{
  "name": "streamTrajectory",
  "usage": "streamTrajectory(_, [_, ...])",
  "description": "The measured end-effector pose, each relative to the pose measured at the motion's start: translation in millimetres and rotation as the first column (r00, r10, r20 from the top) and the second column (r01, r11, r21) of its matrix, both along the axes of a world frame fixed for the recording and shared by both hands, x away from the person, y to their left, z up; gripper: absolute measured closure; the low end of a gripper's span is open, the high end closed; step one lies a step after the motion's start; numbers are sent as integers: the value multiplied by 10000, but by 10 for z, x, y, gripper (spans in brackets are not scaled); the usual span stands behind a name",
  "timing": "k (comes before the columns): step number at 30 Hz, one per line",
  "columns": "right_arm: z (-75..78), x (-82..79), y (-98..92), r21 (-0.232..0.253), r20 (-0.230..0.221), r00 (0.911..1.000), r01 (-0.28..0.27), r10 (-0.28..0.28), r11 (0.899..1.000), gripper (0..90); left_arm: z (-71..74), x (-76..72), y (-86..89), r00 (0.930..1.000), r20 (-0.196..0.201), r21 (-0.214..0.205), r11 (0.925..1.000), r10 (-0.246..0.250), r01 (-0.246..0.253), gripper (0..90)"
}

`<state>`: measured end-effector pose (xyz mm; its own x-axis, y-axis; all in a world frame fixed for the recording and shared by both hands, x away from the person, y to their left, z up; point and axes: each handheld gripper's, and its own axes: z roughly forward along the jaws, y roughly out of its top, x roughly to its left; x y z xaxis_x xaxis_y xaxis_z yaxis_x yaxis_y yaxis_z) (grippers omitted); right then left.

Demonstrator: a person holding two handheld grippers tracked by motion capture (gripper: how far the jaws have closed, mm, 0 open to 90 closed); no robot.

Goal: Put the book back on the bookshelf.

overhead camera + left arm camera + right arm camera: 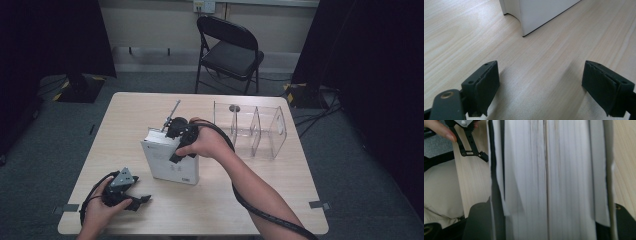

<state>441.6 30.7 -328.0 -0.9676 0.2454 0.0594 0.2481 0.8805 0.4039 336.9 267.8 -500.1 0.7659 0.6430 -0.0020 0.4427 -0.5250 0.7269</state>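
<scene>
On the wooden table, a thick white book stands on edge near the middle, its page block pinched between the jaws of the right gripper, while the left gripper rests near the front-left edge, jaws spread wide on nothing.

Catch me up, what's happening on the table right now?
The right gripper is clamped from above on a white book that stands upright near the middle of the table; the right gripper view looks straight down on the page edges between its jaws. The left gripper rests open near the table's front left corner, holding nothing, aimed toward the book. A clear plastic divided rack stands empty to the right of the book.
</scene>
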Motion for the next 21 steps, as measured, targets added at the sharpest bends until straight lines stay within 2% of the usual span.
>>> streamTrajectory(4, [0,8,3,-32,-65,9998,198,-198,9998,420,-8,-1,2,10000,-35,-104,9999,14,-15,130])
streamTrajectory(8, [0,-1,9,-75,12,10000,64,-64,10000,471,-14,5,5,10000,74,-79,9999,-62,62,115])
streamTrajectory(9, [6,-15,17,-209,151,9999,-21,24,9998,487,-17,5,2,9999,43,-106,9999,-98,98,110])
streamTrajectory(17, [16,-52,8,-291,269,9994,222,-214,9993,505,-19,11,0,9998,30,-73,9998,-195,195,85])
streamTrajectory(21, [34,-53,-30,-407,170,9992,377,-370,9985,515,-21,15,-2,9996,5,-70,9996,-278,278,77])
